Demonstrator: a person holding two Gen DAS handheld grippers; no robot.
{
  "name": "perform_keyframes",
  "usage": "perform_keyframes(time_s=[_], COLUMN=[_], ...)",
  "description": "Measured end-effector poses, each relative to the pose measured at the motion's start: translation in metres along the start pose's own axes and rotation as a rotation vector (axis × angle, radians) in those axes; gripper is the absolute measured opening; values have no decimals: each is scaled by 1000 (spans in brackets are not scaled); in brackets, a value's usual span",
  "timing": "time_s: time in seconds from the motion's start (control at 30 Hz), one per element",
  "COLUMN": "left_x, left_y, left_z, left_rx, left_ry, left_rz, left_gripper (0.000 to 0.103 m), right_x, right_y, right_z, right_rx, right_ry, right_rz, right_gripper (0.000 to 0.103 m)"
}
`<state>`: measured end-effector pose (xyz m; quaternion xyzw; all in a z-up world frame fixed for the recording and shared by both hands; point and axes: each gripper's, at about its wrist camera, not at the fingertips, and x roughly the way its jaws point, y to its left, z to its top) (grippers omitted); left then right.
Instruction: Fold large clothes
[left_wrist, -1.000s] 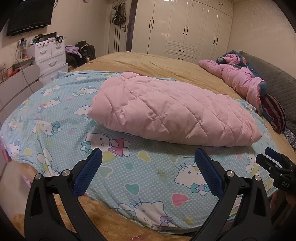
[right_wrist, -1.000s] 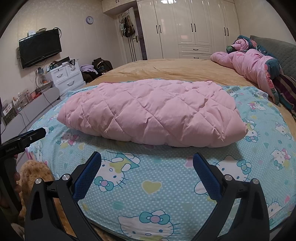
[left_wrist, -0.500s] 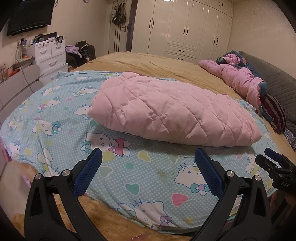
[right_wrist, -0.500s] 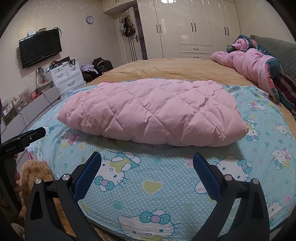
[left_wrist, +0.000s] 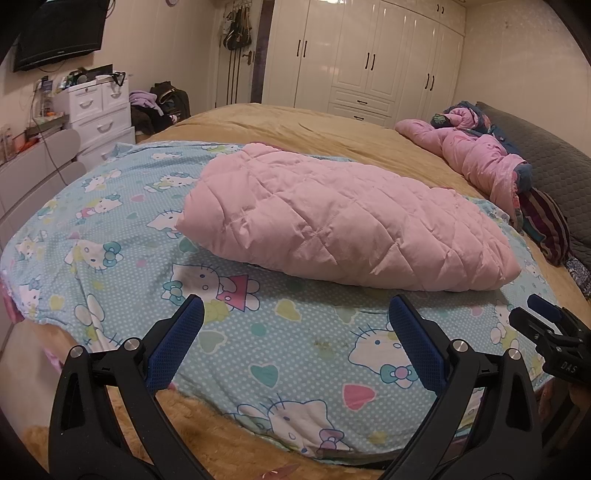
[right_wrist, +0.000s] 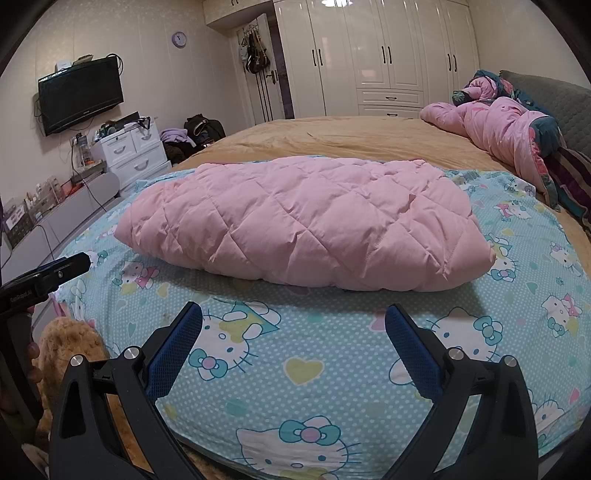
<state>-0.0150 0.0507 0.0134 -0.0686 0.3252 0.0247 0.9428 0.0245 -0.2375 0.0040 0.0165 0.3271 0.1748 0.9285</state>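
Pink quilted jacket (left_wrist: 343, 221) lay as a compact padded bundle in the middle of the cartoon-cat sheet (left_wrist: 110, 229) on the bed (left_wrist: 303, 129); no sleeves or hem stuck out. Left gripper (left_wrist: 295, 343) and right gripper (right_wrist: 293, 343) both hung wide apart and empty over the sheet's near edge, clear of the jacket. Judged: fold looked essentially done, maybe a final tidy left. A second pink garment (right_wrist: 502, 125) sat crumpled beyond the jacket at the headboard, unfolded, possibly next.
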Motion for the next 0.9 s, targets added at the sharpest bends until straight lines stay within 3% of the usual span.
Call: perform_keyframes(time_s=[0.33,0.53,0.63,0.73,0.83,0.9], left_x=[2,13,23,37,60,76], left_y=[2,14,33,75,149,214], left_z=[-3,-9,-9,4,31,53], left_rx=[-5,-40,-56,-84,-160,-258], left_ry=[10,59,92,111,131,120], left_rz=[-1,8,19,94,221,312], left_gripper=[94,94,94,94,94,94], right_x=[-1,-3,-18,-41,-77,-114], right_y=[-2,-23,-54,-109,-192,-252], right_z=[-1,-10,-20,-36,-76,-120], right_rx=[3,62,143,255,445,608], right_ry=[0,8,-27,-12,29,64], right_rz=[-18,-93,-195,-351,-602,-816], right_gripper=[99,99,99,99,99,99])
